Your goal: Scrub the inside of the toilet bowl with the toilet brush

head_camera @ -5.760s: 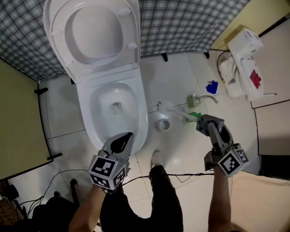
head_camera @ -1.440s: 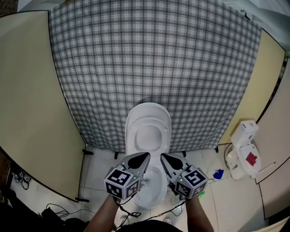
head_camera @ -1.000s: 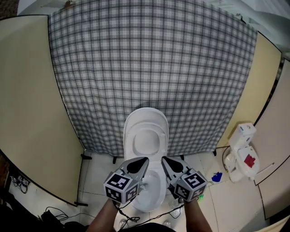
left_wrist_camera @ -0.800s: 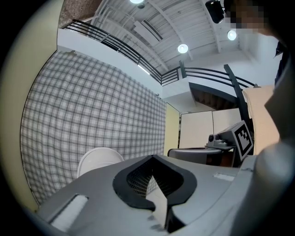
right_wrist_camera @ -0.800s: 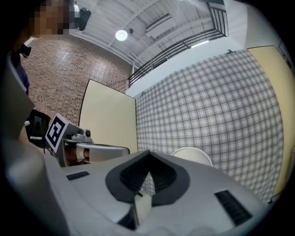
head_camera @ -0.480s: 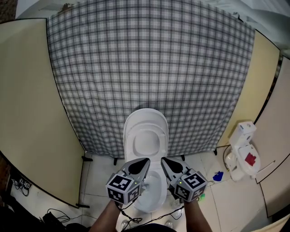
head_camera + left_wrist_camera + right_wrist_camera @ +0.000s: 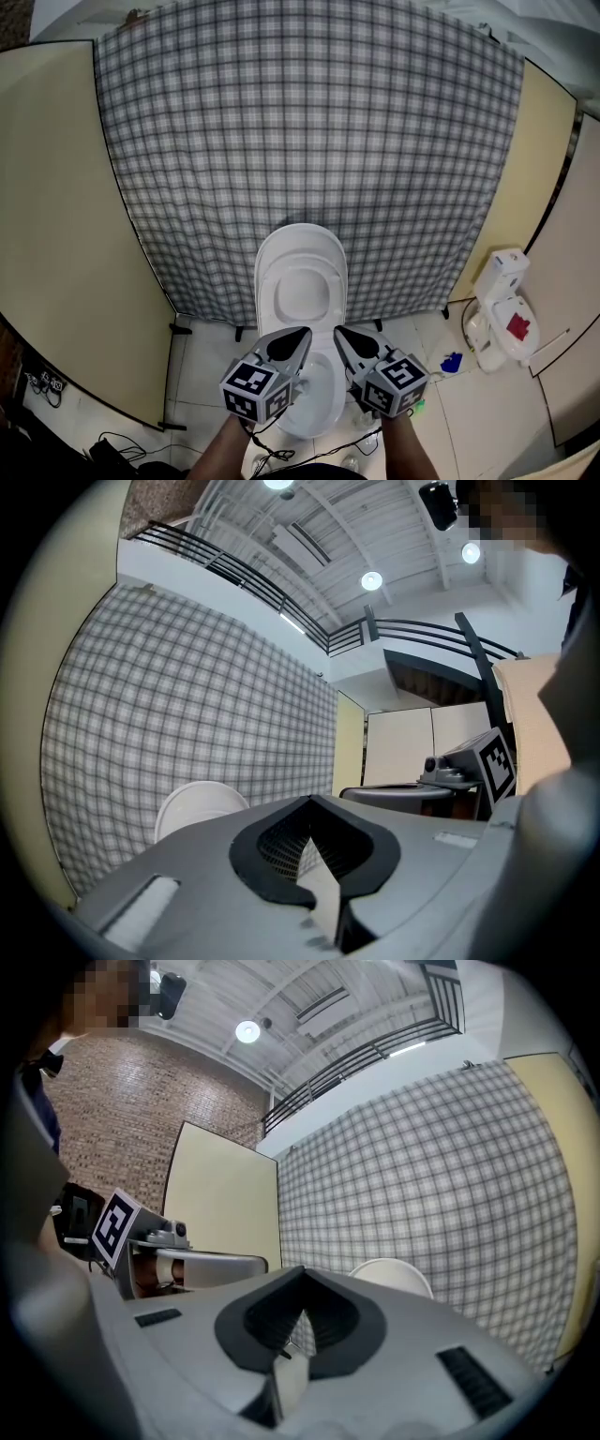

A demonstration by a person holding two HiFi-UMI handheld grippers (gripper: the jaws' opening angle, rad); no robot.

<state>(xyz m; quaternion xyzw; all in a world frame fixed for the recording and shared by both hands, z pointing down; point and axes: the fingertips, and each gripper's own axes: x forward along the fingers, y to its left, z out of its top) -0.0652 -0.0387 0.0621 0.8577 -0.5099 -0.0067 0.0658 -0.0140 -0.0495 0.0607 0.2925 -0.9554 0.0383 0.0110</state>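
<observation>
The white toilet (image 7: 302,281) stands against the plaid curtain with its lid raised, and its bowl (image 7: 317,398) shows between my two grippers. My left gripper (image 7: 298,336) and right gripper (image 7: 341,334) are held side by side over the bowl, pointing level at the curtain. Both are shut, with nothing between their jaws. In the left gripper view the closed left gripper (image 7: 310,802) points past the lid (image 7: 192,805); the right gripper view shows the right gripper (image 7: 301,1272) closed the same way. The toilet brush is hidden; only a green bit (image 7: 413,405) shows on the floor.
Plaid curtain (image 7: 309,141) fills the back, with beige panels (image 7: 56,234) on both sides. A white appliance with a red mark (image 7: 502,314) and a small blue object (image 7: 452,363) lie on the tiled floor at right. Cables (image 7: 272,455) run by the person's feet.
Several seconds ago the view looked down on the bowl, with the right gripper at the brush handle on the floor. Since then both grippers have come together; over the last second nothing moved.
</observation>
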